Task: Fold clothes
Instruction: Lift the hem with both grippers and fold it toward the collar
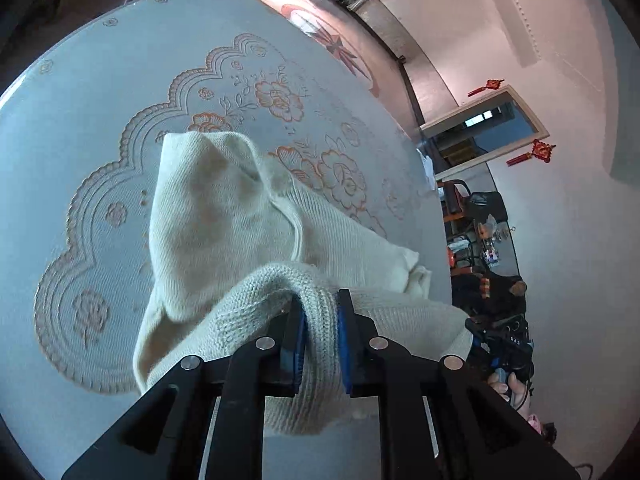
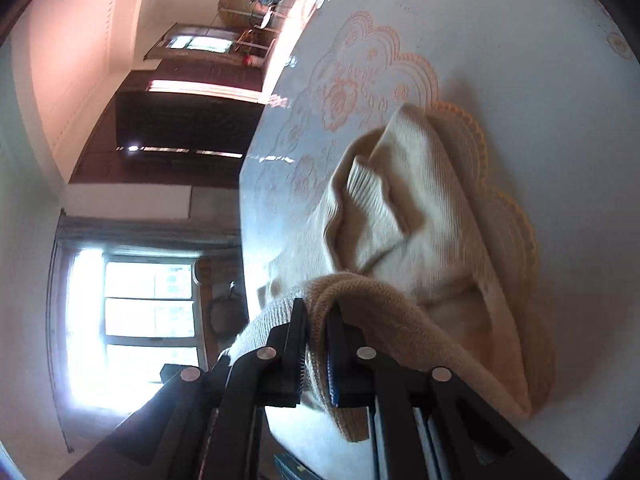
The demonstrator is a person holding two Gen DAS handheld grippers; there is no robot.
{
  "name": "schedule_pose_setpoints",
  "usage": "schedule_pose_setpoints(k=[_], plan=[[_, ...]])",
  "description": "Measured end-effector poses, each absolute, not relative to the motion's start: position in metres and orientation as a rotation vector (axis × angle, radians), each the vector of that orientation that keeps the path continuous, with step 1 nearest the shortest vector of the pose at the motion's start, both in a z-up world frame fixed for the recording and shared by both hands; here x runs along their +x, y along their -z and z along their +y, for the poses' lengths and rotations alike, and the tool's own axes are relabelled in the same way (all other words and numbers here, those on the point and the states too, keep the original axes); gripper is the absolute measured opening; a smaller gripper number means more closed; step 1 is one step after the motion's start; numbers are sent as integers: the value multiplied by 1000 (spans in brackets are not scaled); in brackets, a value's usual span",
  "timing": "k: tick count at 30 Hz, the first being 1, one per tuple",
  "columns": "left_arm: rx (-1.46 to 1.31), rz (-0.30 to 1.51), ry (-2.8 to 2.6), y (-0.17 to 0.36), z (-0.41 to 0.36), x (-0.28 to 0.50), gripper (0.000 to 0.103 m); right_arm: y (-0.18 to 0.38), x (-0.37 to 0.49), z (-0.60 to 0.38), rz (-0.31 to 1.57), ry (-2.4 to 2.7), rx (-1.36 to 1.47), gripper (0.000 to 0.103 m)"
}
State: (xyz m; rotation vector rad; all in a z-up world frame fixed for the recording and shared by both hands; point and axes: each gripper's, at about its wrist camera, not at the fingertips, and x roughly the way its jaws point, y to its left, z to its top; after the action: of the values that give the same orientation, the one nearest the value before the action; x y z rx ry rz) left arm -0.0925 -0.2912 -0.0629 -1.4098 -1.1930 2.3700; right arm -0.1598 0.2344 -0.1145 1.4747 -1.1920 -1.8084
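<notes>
A cream knitted sweater [image 1: 224, 216] lies bunched on a round table [image 1: 80, 120] covered with a pale floral cloth. My left gripper [image 1: 320, 300] is shut on a thick ribbed edge of the sweater, which bulges between its blue pads. In the right wrist view the same sweater [image 2: 420, 220] rises in folds above the tablecloth. My right gripper [image 2: 318, 308] is shut on another knitted edge, with the cloth draped over its right finger. Both held edges are lifted off the table.
The table's rim [image 1: 436, 184] runs along the right of the left wrist view, with chairs and cluttered furniture [image 1: 484, 240] beyond it. In the right wrist view a bright window [image 2: 148, 312] and a dark cabinet [image 2: 180, 128] stand past the table's left edge.
</notes>
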Motion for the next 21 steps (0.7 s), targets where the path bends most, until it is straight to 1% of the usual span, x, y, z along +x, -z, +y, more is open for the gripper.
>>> schedule_pose_setpoints(k=[1,2,4,5,6,8,10,11,13,15,17,19,21], plan=[[-1450,-1187,-2378,71,-294,-110,16,120,-175,230,-1223,1826,1476,12],[-1481,-1184,-2389,79,-298,-122,16,126,-191,225,-1254,1844,1478,12],[-1536,-1204,-2371,96,-306,-136,19,135,-213,220,-1296,1899,1474,27],[-1548,-1231,-2346,103,-310,-143,20,139,-223,218,-1304,1924,1482,28],[-1558,-1256,-2325,109,-315,-150,23,140,-230,220,-1299,1947,1499,29],[-1532,-1295,-2351,112,-328,-156,31,139,-242,222,-1266,2003,1517,30],[-1479,-1334,-2400,111,-344,-160,48,128,-247,226,-1192,2101,1499,31],[-1452,-1353,-2425,109,-352,-161,51,120,-248,229,-1145,2163,1479,31],[-1432,-1347,-2443,103,-365,-163,52,95,-241,229,-1012,2291,1437,32],[-1422,-1257,-2496,96,-369,-160,52,68,-225,221,-832,2349,1384,32],[-1409,-1090,-2569,88,-361,-148,52,48,-196,196,-575,2317,1337,32],[-1395,-868,-2587,84,-341,-130,52,42,-162,163,-305,2227,1334,32],[-1388,-634,-2556,84,-309,-117,52,53,-133,136,-125,2106,1374,32]])
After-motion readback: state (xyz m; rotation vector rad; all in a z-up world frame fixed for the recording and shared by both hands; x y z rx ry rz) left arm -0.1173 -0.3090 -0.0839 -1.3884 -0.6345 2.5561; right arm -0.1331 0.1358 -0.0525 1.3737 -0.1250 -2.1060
